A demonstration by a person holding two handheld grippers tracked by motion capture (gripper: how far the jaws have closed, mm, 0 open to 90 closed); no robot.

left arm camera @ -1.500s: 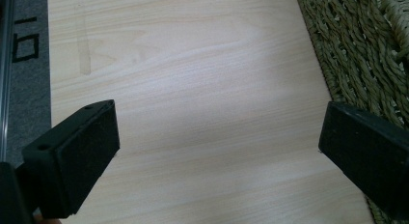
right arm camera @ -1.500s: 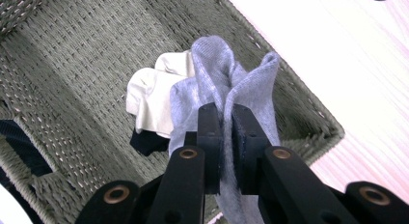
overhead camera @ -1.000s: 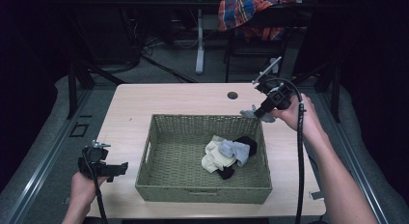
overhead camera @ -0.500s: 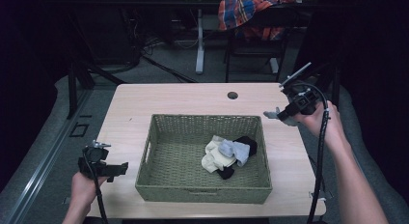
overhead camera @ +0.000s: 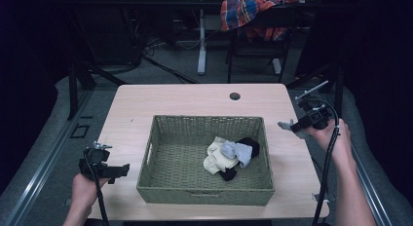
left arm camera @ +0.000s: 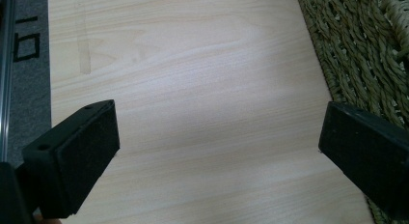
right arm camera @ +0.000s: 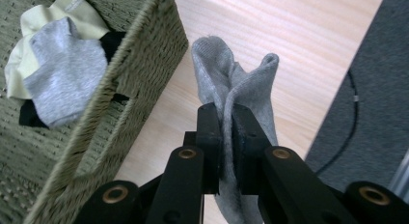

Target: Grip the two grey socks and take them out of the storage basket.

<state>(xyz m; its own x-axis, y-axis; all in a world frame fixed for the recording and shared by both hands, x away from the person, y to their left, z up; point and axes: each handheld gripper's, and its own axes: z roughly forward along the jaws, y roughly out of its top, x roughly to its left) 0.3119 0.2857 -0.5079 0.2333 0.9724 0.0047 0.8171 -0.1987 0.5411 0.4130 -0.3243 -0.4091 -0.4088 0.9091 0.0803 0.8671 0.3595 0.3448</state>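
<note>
Sock hangs pinched in the right tool, held over the tabletop at three o'clock of the basket, probably for sorting. The left tool gapes wide, idle.

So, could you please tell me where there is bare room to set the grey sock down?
Bare tabletop lies between the basket and the far edge, and left of the basket. The basket's left half is free; its right holds a sock pile.
</note>
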